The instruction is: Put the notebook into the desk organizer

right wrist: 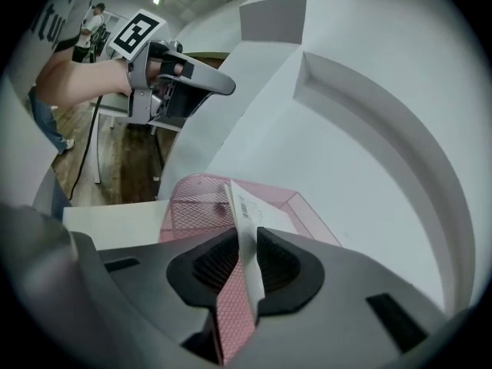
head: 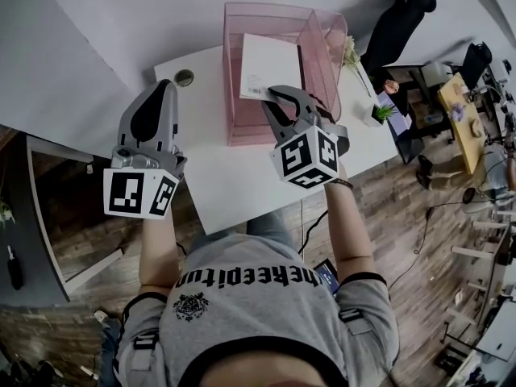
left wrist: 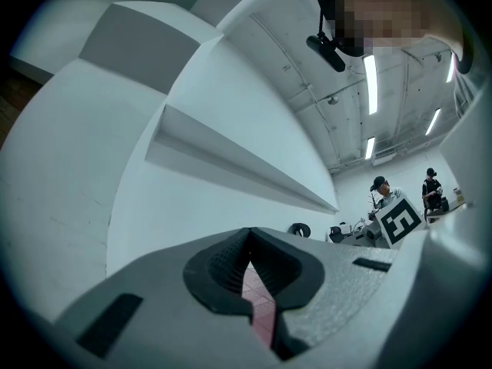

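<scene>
Notebook [head: 270,65] stands on edge inside pink mesh desk organizer [head: 322,39]. Right gripper [head: 274,95] at organizer's near rim, jaws parted, notebook's edge loose between them: release likely. Left gripper [head: 168,85] well apart from organizer, clenched, empty, unneeded.

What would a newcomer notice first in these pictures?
A pink mesh organizer stands at the far side of the white table. A white notebook leans into it, its near edge between the tongs of the right gripper. The left gripper hangs empty beside the table.
</scene>
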A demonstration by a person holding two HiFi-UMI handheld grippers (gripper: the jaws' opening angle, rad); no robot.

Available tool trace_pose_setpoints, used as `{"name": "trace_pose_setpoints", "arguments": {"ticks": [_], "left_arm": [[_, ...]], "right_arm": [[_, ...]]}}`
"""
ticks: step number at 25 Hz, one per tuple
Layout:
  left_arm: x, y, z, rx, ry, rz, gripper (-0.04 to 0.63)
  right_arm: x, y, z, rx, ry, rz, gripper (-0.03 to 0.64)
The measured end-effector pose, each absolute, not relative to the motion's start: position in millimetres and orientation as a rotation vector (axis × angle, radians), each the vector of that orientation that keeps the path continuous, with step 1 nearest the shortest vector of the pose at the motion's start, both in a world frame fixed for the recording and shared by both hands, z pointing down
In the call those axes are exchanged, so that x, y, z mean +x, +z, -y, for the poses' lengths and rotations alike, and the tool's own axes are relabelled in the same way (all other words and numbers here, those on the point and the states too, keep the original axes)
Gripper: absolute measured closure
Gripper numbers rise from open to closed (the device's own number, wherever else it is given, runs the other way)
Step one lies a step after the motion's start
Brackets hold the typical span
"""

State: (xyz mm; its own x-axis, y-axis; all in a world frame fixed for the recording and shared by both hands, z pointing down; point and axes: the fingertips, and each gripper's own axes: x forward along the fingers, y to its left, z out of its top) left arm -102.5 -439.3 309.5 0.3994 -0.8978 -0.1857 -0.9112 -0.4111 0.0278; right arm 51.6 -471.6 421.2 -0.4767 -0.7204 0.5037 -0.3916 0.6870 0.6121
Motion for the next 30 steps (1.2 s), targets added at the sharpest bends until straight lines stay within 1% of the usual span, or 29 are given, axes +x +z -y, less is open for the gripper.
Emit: {"name": "trace_pose_setpoints", "arguments": {"ticks": [4,10,17,23,30], "left_arm": [[-103,309,436,-2.56,0.265,-1.661,0.592],[-103,310,433,-2.562,0.265,-1.66,0.592],[-101,309,431,-2.564,0.269,-1.652,0.592],[-100,308,431,-2.566,0.269,-1.648,0.592],[-100,307,430,-2.573,0.28,-1.636,0.592]], "right_arm": [[49,424,465,0.775,-0.437,2.17,0.549],[47,430,458,0.718,-0.37,2.192,0.548],[45,439,448,0.597,-0.244,2.222,0.534],[45,441,444,0.561,-0.2,2.238,0.507],[42,433,444,0.606,-0.195,2.265,0.508]]}}
